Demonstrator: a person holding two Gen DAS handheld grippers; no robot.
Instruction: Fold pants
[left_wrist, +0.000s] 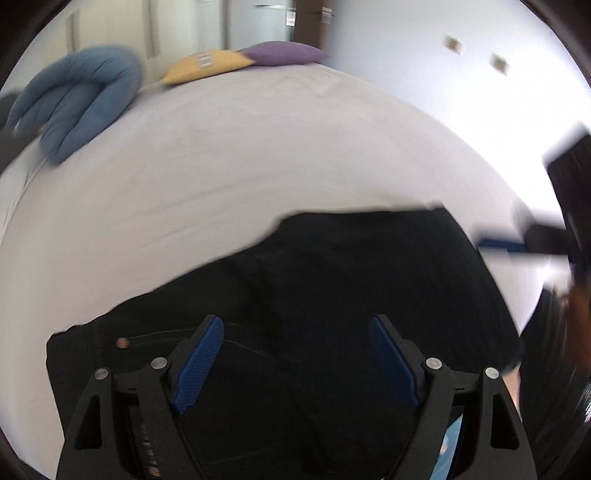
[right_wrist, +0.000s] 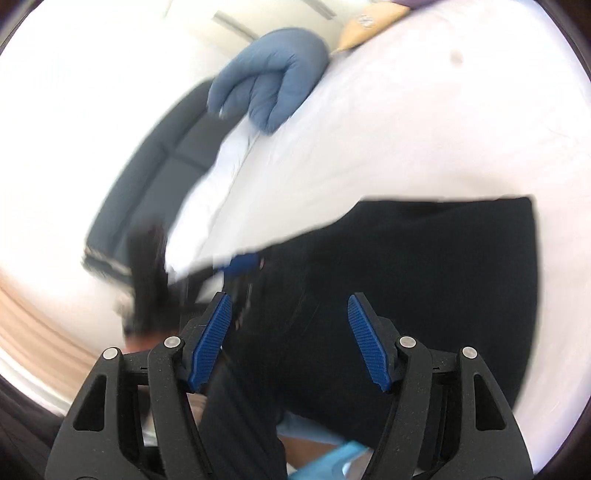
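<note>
Black pants lie on a white bed, their waistband and button at the lower left in the left wrist view. My left gripper is open and empty just above the pants. The other gripper shows blurred at the right edge of this view. In the right wrist view the pants lie across the bed sheet. My right gripper is open and empty over them. The left gripper appears blurred at mid-left.
A blue U-shaped pillow lies at the bed's far left, with a yellow cushion and a purple cushion at the far end. A dark sofa stands beside the bed. The bed edge runs close on the right.
</note>
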